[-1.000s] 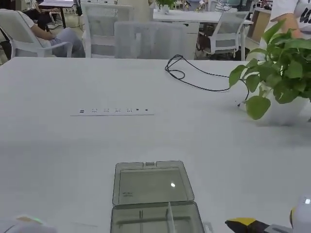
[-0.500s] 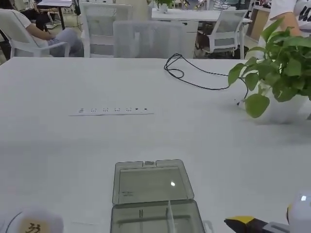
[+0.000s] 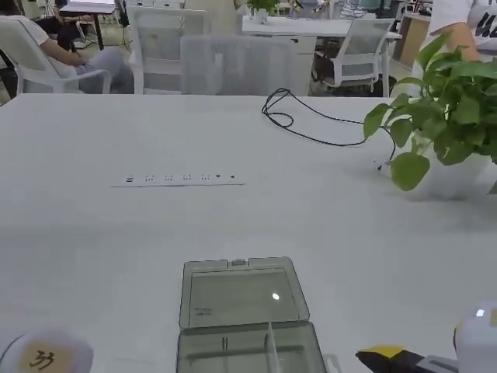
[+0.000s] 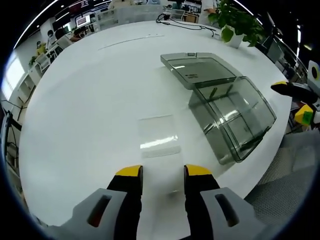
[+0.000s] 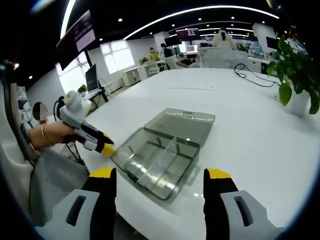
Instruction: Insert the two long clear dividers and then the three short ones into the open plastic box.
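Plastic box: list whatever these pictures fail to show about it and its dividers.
- Head view: the box has its near half cut off by the bottom edge.
- Right gripper view: dividers inside are clear on clear; count unreadable.
- Left gripper view: clear sheet on the table; long or short, cannot tell.

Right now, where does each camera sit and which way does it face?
Head view: on the headset, down at the open box; right gripper tip shows.
Left gripper view: above its open jaws, facing a clear divider.
Right gripper view: over open jaws, facing the box; left gripper and hand show.
Shared: the box.
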A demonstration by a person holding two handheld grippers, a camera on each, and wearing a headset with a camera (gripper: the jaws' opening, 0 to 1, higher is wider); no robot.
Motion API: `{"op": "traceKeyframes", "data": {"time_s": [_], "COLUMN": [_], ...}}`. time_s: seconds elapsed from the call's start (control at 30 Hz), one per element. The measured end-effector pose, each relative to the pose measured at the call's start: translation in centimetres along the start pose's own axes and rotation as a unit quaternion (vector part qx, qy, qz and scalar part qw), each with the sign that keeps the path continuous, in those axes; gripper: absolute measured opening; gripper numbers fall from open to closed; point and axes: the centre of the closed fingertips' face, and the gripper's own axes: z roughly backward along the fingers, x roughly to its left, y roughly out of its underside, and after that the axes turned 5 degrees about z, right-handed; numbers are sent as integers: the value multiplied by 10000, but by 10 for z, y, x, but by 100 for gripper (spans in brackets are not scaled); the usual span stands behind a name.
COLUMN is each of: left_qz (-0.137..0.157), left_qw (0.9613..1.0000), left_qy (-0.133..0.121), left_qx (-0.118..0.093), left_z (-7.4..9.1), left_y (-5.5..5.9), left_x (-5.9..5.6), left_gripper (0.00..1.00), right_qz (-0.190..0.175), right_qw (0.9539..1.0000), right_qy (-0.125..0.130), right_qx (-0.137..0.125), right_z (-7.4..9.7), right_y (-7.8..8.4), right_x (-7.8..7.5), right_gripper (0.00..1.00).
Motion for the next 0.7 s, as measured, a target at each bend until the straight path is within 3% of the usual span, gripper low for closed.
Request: {"op": "traceKeyframes", "data": {"time_s": [0.1,0.37,0.53,0.7], "left_qz": [27,129,235,266], "left_qw": [10000,9985,9926,9900], "left_qy": [14,30,249,299], "left_qx": [-28,-532,-1169,-1354], "left_z": [2,17,29,37], "left_y": [0,-16,-35,-36], "left_x": [0,0,-8,-14], "left_gripper": [30,30,30,30], "right_qz": [-155,-654,-1019,-1073], "right_qw": [9998,9972,9930,9906], "right_qy": [-35,-166,-373,-587], "right_qx": [-89,-325,-473,-615], "right_z": [-1,-8,-16,-23], "right_y": [-4,-21,-33,-44], "right_x": [1,9,22,38], "right_gripper": [71,65,60,56]}}
